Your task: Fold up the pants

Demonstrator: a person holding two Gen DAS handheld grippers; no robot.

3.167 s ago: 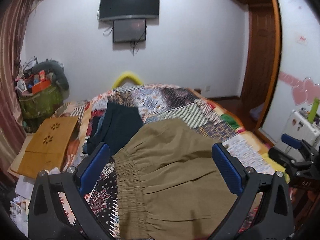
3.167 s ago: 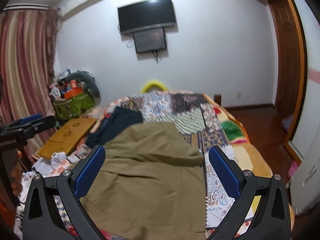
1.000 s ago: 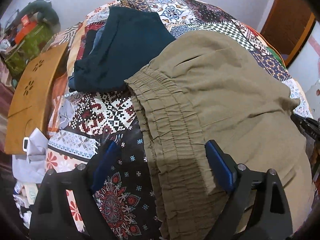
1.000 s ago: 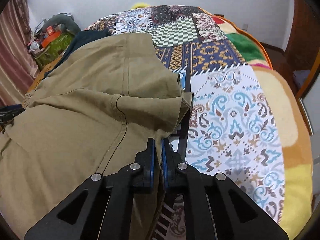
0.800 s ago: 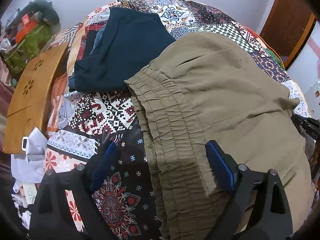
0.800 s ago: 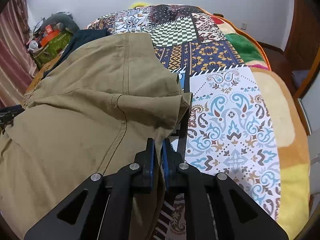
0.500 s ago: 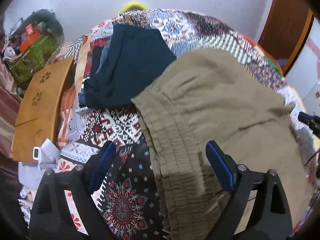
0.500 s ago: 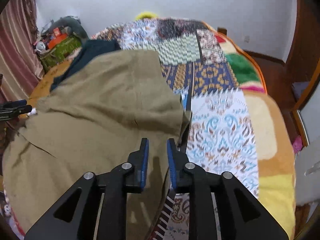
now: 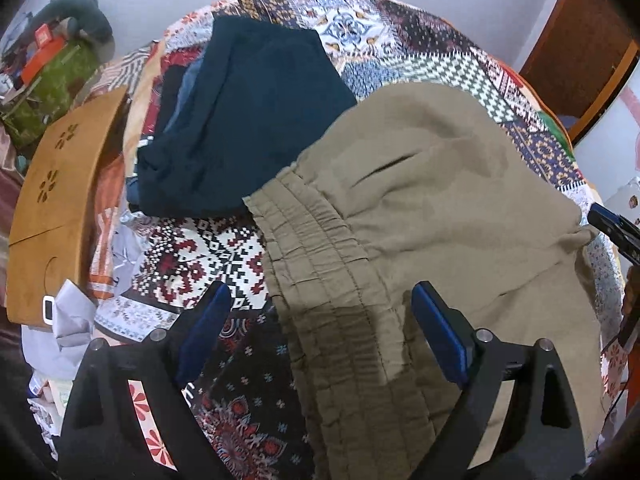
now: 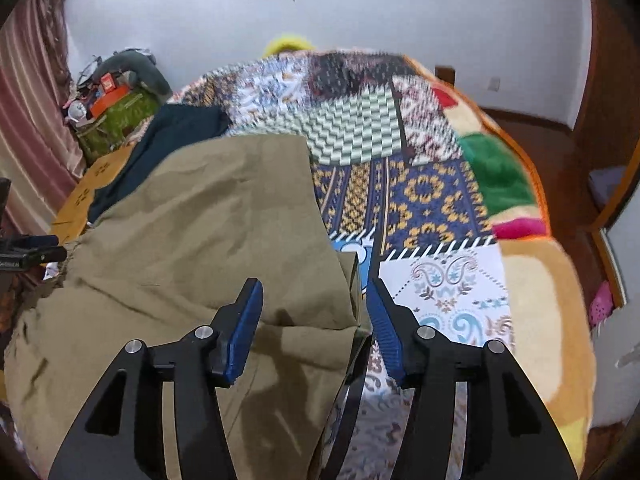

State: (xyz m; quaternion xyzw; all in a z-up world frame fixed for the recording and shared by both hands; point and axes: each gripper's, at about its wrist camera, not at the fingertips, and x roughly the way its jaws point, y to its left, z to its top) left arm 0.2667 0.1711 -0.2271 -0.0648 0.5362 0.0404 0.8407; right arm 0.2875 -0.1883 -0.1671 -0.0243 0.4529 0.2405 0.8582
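Olive-khaki pants lie folded on a patchwork bedspread, their gathered elastic waistband toward the left. My left gripper is open and empty above the waistband. My right gripper is open and empty over the folded leg hem. The pants also fill the left of the right wrist view. The right gripper's tip shows at the right edge of the left wrist view.
A dark teal folded garment lies beyond the waistband. A wooden lap tray and clutter stand left of the bed. The bed edge drops to the floor on the right.
My right gripper has opened and let go of the pant hem, and has lifted back. My left gripper stayed open and pulled back a little from the waistband.
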